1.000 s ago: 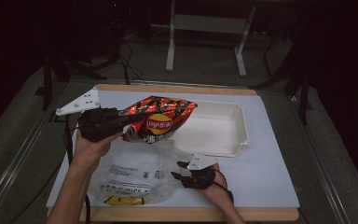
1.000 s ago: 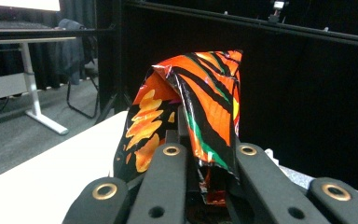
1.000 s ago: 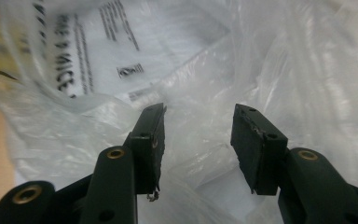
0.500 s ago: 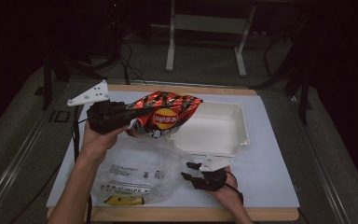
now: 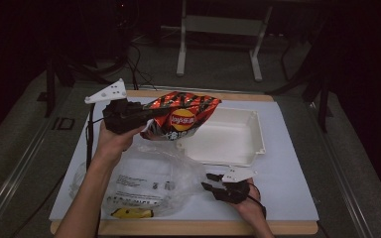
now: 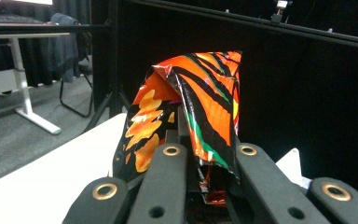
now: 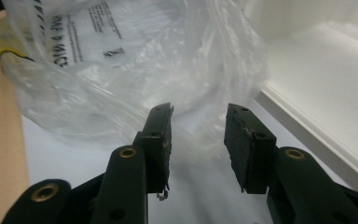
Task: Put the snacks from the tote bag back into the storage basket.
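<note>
A red and orange crisp bag (image 5: 183, 119) hangs over the table's far left, beside the white tray (image 5: 258, 144). My left gripper (image 5: 151, 114) is shut on its crumpled end, and in the left gripper view the bag (image 6: 200, 107) stands up between the jaws of that gripper (image 6: 207, 158). My right gripper (image 5: 209, 181) lies low near the front edge and points at a clear plastic bag (image 5: 149, 178). Its jaws have just been closing, and in the right gripper view the gripper (image 7: 198, 126) stands open, pads apart, with the bag's (image 7: 135, 60) thin film just ahead of them.
The tray's wall (image 7: 317, 70) rises right of the right gripper. A yellow strip (image 5: 126, 213) lies in the clear bag near the wooden front edge (image 5: 188, 228). A white table frame (image 5: 218, 29) stands on the floor beyond the table.
The left hand has carried the crisp bag to the right and farther from the person. The right hand has slid a little to the right along the front edge.
</note>
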Demonstrator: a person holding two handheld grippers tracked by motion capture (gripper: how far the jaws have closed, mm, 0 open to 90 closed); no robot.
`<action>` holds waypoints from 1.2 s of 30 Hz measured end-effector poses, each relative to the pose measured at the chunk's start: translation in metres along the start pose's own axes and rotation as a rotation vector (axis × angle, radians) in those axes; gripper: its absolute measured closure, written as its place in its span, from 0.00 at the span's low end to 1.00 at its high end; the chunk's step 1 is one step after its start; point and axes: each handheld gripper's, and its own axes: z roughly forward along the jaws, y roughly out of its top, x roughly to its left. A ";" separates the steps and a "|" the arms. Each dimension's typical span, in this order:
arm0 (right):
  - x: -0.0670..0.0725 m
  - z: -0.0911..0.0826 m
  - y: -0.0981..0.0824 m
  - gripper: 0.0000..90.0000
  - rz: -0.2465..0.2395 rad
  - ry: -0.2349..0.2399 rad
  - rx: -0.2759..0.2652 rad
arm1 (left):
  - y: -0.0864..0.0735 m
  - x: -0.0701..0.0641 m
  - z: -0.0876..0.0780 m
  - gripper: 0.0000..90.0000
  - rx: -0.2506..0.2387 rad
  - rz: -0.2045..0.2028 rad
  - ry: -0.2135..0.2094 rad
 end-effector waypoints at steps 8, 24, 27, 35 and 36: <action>-0.007 0.000 -0.008 0.68 0.022 -0.014 0.003 | 0.001 0.006 0.014 0.98 0.011 -0.011 -0.003; -0.010 0.005 -0.014 0.68 0.039 -0.023 0.008 | 0.003 0.018 0.037 0.98 0.006 -0.035 -0.017; -0.010 0.005 -0.015 0.68 0.039 -0.024 0.006 | 0.002 0.021 0.044 0.98 0.016 -0.035 -0.021; -0.010 0.005 -0.015 0.68 0.040 -0.026 0.000 | 0.006 0.024 0.058 0.98 0.044 -0.022 -0.018; -0.010 0.005 -0.015 0.68 0.037 -0.025 0.000 | 0.007 0.024 0.061 0.98 0.048 -0.018 -0.018</action>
